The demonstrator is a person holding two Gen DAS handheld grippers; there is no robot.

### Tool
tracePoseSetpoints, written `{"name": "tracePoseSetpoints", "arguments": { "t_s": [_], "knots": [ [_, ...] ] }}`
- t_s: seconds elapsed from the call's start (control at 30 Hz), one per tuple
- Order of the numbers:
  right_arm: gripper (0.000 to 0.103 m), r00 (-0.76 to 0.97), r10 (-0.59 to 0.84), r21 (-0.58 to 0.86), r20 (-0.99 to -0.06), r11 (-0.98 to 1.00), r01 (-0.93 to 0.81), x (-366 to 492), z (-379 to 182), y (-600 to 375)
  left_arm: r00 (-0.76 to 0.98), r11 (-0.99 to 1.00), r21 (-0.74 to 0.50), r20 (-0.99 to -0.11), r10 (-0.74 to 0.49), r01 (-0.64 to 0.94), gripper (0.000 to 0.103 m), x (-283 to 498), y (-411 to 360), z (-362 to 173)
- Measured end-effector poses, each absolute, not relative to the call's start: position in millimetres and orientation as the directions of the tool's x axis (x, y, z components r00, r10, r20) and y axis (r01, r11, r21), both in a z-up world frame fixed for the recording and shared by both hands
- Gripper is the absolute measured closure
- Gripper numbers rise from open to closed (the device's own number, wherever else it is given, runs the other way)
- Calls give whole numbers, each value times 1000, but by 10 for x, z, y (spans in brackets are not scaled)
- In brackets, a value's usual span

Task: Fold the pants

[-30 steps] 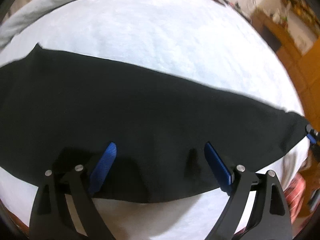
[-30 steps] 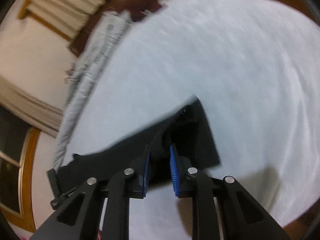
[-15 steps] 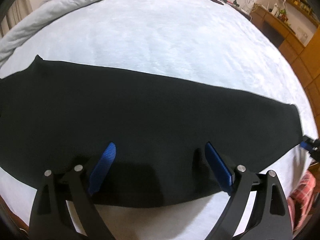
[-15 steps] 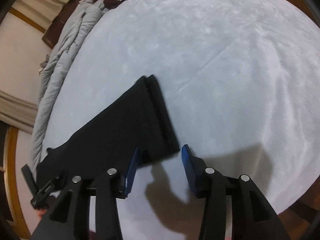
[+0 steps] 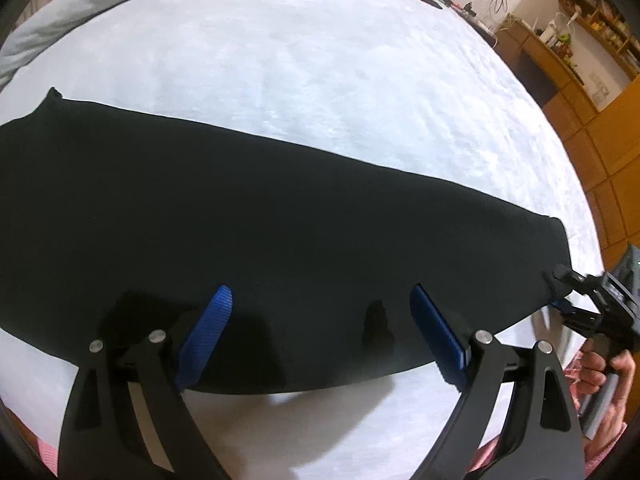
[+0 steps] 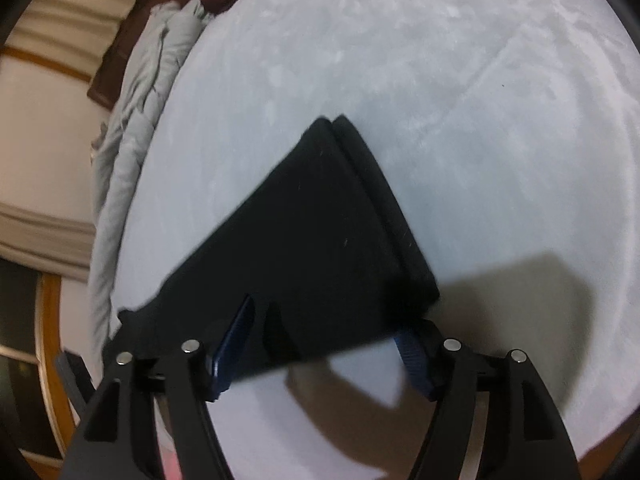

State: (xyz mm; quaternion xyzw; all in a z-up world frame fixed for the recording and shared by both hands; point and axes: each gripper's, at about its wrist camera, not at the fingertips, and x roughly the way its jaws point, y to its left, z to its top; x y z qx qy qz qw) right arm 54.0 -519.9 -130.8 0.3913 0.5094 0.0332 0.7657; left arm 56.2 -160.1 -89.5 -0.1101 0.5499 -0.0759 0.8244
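Observation:
Black pants (image 5: 248,216) lie flat across the pale bed sheet (image 5: 320,60), folded lengthwise, running from the left edge to the right. My left gripper (image 5: 320,320) hovers open above their near edge with nothing between its blue pads. In the right wrist view the waistband end of the pants (image 6: 320,240) lies flat, its band to the right. My right gripper (image 6: 324,344) is low over that end's near corner, its jaws opening, pads apart and not pressing the cloth. The right gripper (image 5: 576,300), with a hand on its handle, shows at the pants' right end in the left wrist view.
A grey duvet (image 5: 100,4) is bunched along the far edge of the bed. Wooden shelves and a desk (image 5: 560,60) stand beyond the bed at the right. A dark headboard (image 6: 132,40) and curtains show behind the duvet in the right wrist view.
My right gripper let go of the pants' end, which dropped flat on the sheet, and its jaws spread wide as it sank lower. My left gripper drifted slightly, still open.

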Motion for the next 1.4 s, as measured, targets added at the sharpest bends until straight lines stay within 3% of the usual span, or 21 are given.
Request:
{"name": "tracePoseSetpoints", "arguments": {
  "t_s": [0.03,0.13,0.17,0.33,0.53,0.6,0.77,0.83,1.0,1.23,1.4],
  "knots": [
    [43,507,456,657,-732,670,345,562,-1313,-5222,382,964,-267,-890,-250,9,13,571,-1646,-905],
    [84,562,535,763,-631,560,324,583,-1384,-5291,371,968,-247,-897,-241,32,13,597,-1750,-967],
    [87,570,551,782,-610,536,318,602,-1399,-5302,372,971,-234,-899,-231,38,13,618,-1799,-1000],
    [92,605,537,768,-588,606,209,692,-996,-5296,382,969,-243,-892,-240,44,13,665,-1801,-955],
    [94,681,459,702,-570,703,114,721,-325,-5522,524,980,-198,-833,-179,20,13,681,-1604,-567],
    [94,675,407,665,-616,728,168,713,-366,-5582,515,985,-169,-843,-153,16,13,687,-1556,-626],
    [93,499,356,569,-790,730,379,709,-1268,-5670,438,997,-75,-896,-81,31,11,698,-1463,-1164],
    [93,534,371,611,-759,690,388,641,-1359,-5689,464,998,-16,-885,-44,62,11,655,-1541,-1150],
    [93,543,307,547,-782,756,360,625,-1058,-5539,427,991,-132,-894,-136,39,11,724,-1381,-1014],
    [92,637,324,513,-700,848,132,789,-107,-4783,420,972,-223,-891,-173,-72,11,560,-718,-747],
    [92,633,418,515,-652,856,-35,943,253,-3945,431,971,-200,-894,-127,-128,11,380,-242,-672]
  ]
}}
